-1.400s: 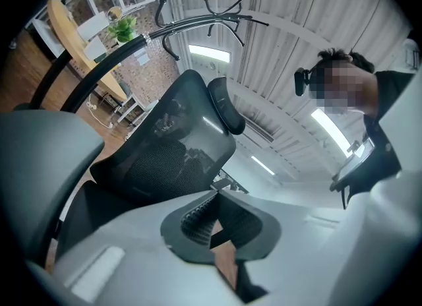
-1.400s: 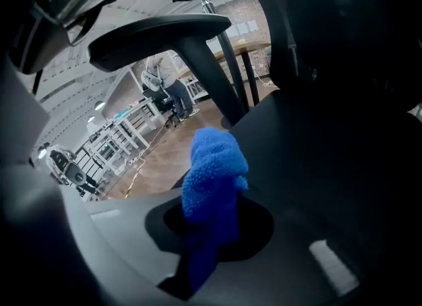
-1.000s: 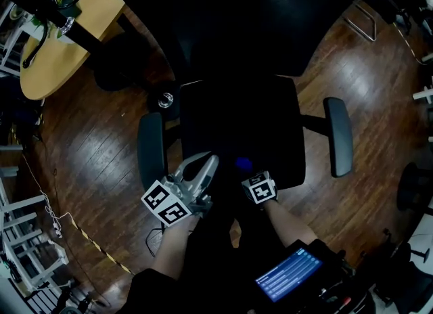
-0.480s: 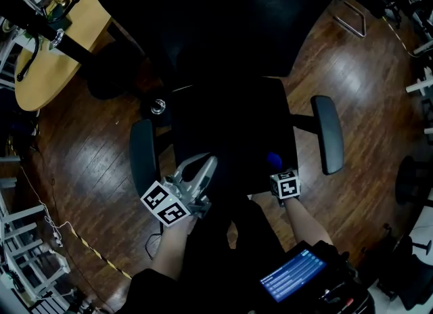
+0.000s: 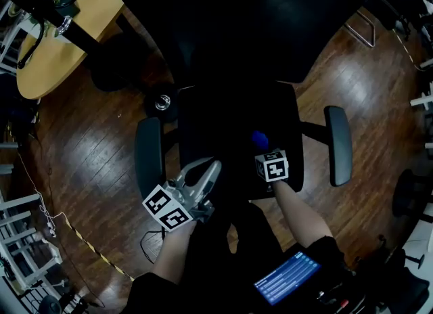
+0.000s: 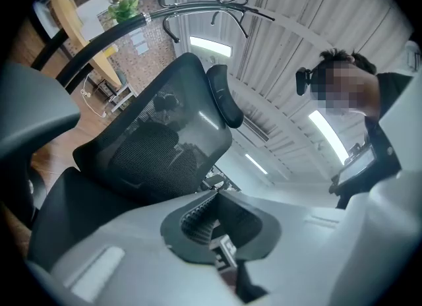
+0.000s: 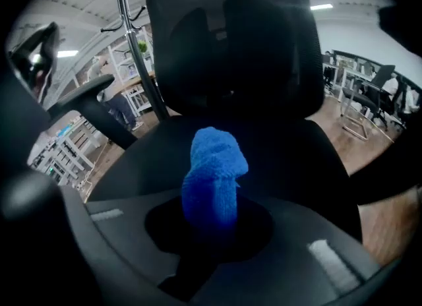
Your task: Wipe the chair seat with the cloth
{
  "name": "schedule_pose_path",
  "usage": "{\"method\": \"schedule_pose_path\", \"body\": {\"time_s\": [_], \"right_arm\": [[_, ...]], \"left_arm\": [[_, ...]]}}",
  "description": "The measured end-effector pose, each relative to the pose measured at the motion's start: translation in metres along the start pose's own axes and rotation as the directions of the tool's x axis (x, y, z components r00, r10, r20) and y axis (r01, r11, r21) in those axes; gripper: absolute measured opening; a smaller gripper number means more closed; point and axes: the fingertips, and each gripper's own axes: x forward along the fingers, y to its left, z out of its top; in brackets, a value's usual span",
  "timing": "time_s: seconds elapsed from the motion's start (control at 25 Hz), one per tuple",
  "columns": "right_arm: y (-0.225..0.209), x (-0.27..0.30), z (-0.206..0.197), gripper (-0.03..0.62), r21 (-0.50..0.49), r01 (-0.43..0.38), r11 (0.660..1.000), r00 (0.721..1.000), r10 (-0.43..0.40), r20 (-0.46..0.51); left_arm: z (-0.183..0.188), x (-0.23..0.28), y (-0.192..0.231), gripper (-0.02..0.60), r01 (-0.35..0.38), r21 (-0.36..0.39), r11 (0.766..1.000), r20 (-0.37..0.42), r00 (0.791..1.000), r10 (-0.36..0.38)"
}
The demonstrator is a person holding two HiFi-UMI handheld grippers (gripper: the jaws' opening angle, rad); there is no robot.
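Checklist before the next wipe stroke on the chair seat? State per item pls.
1. Cloth held: ok, the right gripper is shut on the blue cloth.
2. Cloth touching the chair seat: cannot tell. It is over the seat's front right part, but contact is not visible.
3. Seat free of other things: ok, nothing else shows on it.
4. Stroke path free of the left gripper: probably not ok. It is shut on nothing, with its tip over the seat's front left part.
5. Room toward the right armrest: ok, it stands apart from the right gripper.
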Motion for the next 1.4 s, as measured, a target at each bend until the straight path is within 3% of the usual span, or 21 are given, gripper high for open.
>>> {"method": "schedule_pose_path", "body": {"time_s": [0.2,0.4,0.6,0.88,1.08,1.4], "right_arm": [[0.057,0.074,0.093,0.038,-0.135,-0.129,0.982,0.991,0.131,0.011],[0.11,0.125,0.149,0.038,-0.187,-0.217,0.958,0.976,0.214,-0.037],[0.148,0.162,0.157,0.038,-0.199,-0.286,0.937,0.958,0.281,-0.052],[0.154,0.182,0.152,0.038,-0.223,-0.269,0.937,0.961,0.276,0.0],[0.105,0.175,0.136,0.038,-0.157,-0.161,0.974,0.987,0.159,-0.024],[-0.048,0.13,0.109,0.038,-0.059,0.094,0.994,0.995,-0.096,-0.04]], "left_arm": [[0.004,-0.011,0.009,0.005,0.002,-0.032,0.999,0.03,1.0,-0.001],[0.011,-0.016,0.016,0.005,-0.007,-0.035,0.999,0.051,0.999,0.008],[0.011,-0.017,0.024,0.005,-0.012,-0.038,0.999,0.068,0.998,0.015],[0.013,-0.018,0.039,0.005,-0.024,-0.032,0.999,0.066,0.997,0.026],[0.009,-0.01,0.038,0.005,-0.014,-0.035,0.999,0.049,0.999,0.016],[0.004,0.001,0.037,0.005,-0.014,-0.036,0.999,0.012,1.0,0.015]]}}
